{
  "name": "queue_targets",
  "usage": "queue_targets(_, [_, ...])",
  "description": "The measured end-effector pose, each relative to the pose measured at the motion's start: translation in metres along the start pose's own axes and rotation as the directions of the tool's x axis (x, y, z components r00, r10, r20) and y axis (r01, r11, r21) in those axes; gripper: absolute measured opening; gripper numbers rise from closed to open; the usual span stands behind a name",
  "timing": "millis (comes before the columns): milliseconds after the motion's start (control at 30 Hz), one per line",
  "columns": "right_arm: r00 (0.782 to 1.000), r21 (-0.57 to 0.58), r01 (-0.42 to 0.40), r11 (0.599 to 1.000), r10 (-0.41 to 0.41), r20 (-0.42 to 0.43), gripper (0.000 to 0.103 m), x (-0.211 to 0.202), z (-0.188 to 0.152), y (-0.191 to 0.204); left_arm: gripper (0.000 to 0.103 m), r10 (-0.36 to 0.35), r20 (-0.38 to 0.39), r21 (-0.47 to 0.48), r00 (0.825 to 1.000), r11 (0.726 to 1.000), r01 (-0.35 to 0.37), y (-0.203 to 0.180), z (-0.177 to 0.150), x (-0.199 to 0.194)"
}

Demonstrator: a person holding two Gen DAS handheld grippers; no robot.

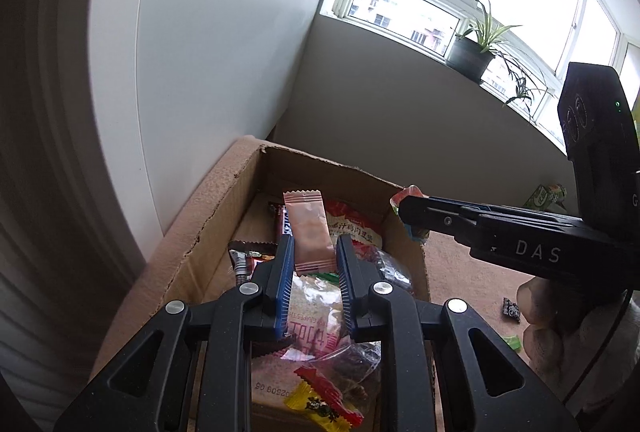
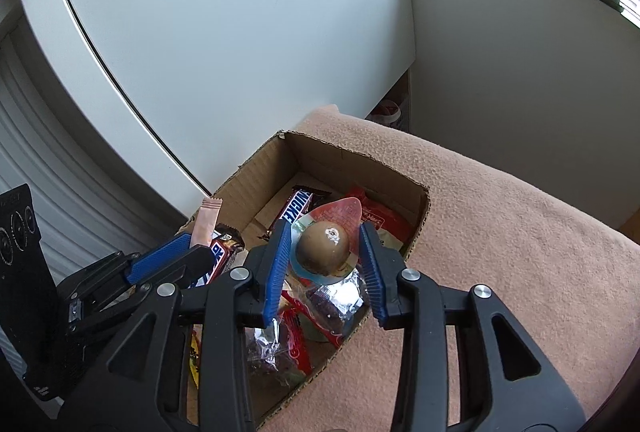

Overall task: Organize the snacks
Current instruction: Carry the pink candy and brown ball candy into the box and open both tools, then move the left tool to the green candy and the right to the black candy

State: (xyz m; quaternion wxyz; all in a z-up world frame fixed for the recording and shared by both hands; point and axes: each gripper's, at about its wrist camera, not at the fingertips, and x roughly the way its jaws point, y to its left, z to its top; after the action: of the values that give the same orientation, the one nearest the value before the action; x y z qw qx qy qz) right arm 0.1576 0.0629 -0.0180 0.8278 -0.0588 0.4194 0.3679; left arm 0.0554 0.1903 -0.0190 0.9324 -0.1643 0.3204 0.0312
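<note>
Left wrist view: the left gripper [image 1: 312, 264] stands nearly closed on a pink wafer-style sachet [image 1: 310, 228], its blue pads clamping the lower end of the packet. The sachet is held upright above the open cardboard box [image 1: 192, 232], which rests on a pinkish blanket-covered surface [image 1: 472, 264]. Inside the box lie mixed snacks: a clear bag with red print [image 1: 316, 316], a red-and-yellow candy wrapper [image 1: 324, 396] and a Snickers bar [image 1: 286, 224]. The right gripper [image 1: 408, 210] reaches in from the right over the box's far corner, with a hand [image 1: 544, 324] behind it. A few small wrapped sweets [image 1: 511, 310] lie loose on the surface outside the box.

Right wrist view: the right gripper [image 2: 326, 248] holds its jaws partly open around a sealed braised egg pack [image 2: 323, 246]. The left pad appears to touch the pack's edge; the right pad stands just clear, so the grip reads as released or nearly so. The pack sits directly above the box [image 2: 416, 200] interior, over other wrappers. The left gripper [image 2: 176, 252] is visible at the lower left with the pink sachet [image 2: 205, 226] rising from its pads.

Step in hand, as judged: depositing both items in the box. The next move calls for the right jaws to clear the egg pack fully, and for the left gripper to release its sachet over the box, not past its rim.
</note>
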Motion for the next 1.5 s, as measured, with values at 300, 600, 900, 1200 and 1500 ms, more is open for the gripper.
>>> queue_targets(300, [1.000, 0.024, 0.015, 1.000, -0.015, 0.025, 0.066, -0.009, -0.001, -0.003, 0.042, 0.024, -0.004, -0.024, 1.000, 0.999, -0.025, 0.006, 0.000, 0.000])
queue_targets(600, [0.998, 0.055, 0.051, 0.997, -0.053, 0.041, 0.066, -0.046, -0.015, -0.021, 0.042, -0.004, 0.011, -0.012, 1.000, 1.000, 0.004, -0.004, 0.000, -0.007])
queue_targets(900, [0.987, 0.090, 0.149, 0.985, -0.153, 0.042, 0.067, -0.099, -0.047, -0.065, 0.042, -0.081, 0.016, 0.067, 0.997, 0.995, 0.080, -0.051, -0.010, -0.018])
queue_targets(1200, [0.974, 0.163, 0.219, 0.962, -0.225, 0.014, 0.067, -0.129, -0.082, -0.122, 0.042, -0.151, -0.032, 0.156, 0.988, 0.976, 0.155, -0.105, -0.027, -0.013])
queue_targets(1500, [0.976, 0.178, 0.218, 0.960, -0.214, -0.040, 0.067, -0.137, -0.121, -0.166, 0.042, -0.194, -0.153, 0.281, 0.969, 0.932, 0.231, -0.158, -0.062, 0.008])
